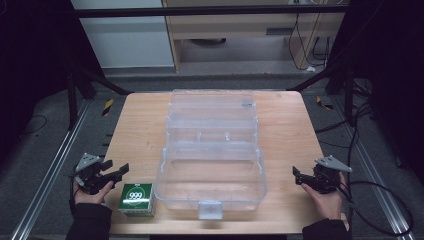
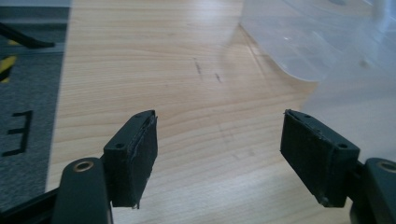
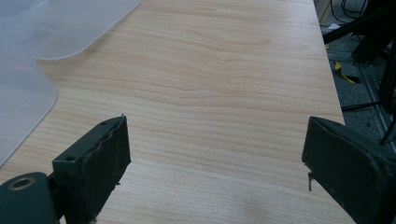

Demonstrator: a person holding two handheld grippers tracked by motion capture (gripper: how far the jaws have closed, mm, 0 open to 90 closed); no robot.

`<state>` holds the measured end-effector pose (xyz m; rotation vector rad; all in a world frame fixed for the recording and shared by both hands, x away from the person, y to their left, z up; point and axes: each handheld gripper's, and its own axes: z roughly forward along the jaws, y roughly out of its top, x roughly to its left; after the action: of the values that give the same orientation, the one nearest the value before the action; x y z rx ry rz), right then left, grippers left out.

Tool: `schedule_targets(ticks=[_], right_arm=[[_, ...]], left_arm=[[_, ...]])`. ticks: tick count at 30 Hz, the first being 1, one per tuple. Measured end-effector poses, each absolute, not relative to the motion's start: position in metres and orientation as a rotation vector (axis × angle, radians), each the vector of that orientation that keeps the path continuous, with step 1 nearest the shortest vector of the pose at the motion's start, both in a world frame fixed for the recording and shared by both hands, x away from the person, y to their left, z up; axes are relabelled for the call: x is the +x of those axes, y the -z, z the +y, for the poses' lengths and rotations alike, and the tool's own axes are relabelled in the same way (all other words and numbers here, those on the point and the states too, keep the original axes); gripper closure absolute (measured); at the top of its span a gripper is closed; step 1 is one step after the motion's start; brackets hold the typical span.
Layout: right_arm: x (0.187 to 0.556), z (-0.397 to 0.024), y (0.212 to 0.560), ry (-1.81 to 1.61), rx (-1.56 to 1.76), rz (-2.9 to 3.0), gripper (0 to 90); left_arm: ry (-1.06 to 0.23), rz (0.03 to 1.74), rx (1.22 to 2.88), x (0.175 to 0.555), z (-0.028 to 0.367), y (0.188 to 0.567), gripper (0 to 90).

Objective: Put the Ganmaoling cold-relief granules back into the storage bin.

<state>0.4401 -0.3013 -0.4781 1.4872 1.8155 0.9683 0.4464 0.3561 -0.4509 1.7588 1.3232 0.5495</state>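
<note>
A clear plastic organiser box (image 1: 212, 172) lies open in the middle of the wooden table (image 1: 140, 125), its lid (image 1: 212, 102) folded back toward the far edge. A small green carton marked 999 (image 1: 136, 198) stands at the box's front left corner. My left gripper (image 1: 117, 168) hovers just left of the carton, jaws apart with nothing between them. In the left gripper view the gripper (image 2: 218, 114) faces bare wood, with the clear box (image 2: 327, 42) at upper right. My right gripper (image 1: 298, 176) stands open right of the box. Its own view has the gripper (image 3: 216, 120) over bare table.
A hand holds each gripper at the table's near corners. Black frame legs and cables (image 1: 370, 190) run along the floor on the right. A metal rail (image 1: 50, 170) lies on the floor at the left. Cabinets stand behind the table.
</note>
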Motion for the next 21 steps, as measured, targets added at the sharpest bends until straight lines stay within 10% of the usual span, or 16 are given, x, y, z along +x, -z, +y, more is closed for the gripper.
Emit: schedule_targets(ticks=[21], right_arm=[[0.437, -0.3, 0.483, -0.945, 1.435, 1.832, 8.0]], left_arm=[[-0.452, 1.046, 2.055, 0.446, 0.35, 0.425, 21.0]])
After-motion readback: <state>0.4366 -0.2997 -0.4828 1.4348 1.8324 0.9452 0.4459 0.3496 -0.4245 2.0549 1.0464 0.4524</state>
